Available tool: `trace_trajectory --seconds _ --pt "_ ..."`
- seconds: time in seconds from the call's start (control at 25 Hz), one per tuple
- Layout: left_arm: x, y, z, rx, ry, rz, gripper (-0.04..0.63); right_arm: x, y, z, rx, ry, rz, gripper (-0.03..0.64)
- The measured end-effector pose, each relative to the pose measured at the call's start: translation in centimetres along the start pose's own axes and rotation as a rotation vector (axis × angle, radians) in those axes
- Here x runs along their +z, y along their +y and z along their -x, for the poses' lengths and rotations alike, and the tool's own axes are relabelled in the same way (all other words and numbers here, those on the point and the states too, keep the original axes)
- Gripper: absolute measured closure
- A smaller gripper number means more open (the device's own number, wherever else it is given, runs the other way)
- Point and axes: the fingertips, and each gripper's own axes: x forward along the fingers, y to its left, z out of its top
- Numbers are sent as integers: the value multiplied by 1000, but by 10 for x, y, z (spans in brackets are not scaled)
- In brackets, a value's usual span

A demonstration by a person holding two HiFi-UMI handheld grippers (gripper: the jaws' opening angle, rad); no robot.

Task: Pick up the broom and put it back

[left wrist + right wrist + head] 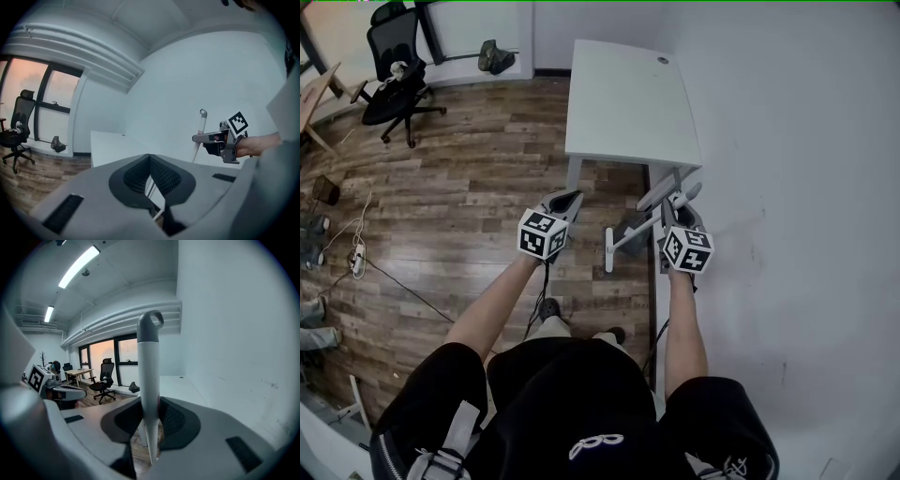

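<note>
The broom's handle point(148, 366) is a white stick with a grey looped top. It stands upright between the jaws of my right gripper point(149, 420), which is shut on it. From the head view the handle point(660, 194) rises in front of my right gripper point(680, 204), close to the white wall, and the broom's lower end point(625, 234) hangs over the wooden floor. My left gripper point(150, 164) is shut with nothing in it, and it is held level to the left of the broom point(200, 129). The head view shows this left gripper point(565, 201) beside the table leg.
A white table point(628, 94) stands ahead against the wall point(806, 187) on the right. A black office chair point(394, 89) is at the far left by the windows. Cables and a power strip point(356, 262) lie on the wooden floor at left. A small dark object point(497, 58) sits by the far wall.
</note>
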Motion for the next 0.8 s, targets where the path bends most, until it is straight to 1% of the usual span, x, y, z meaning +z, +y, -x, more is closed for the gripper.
trace_trajectory --seconds 0.44,0.6,0.8 --pt "-2 30 3 -49 11 1 578 7 22 -22 -34 13 8 503" --pt "-6 33 -6 -56 20 3 578 -4 19 -31 -29 36 1 503" --pt "-13 34 -21 -55 38 6 578 -27 7 -47 -24 77 -16 503"
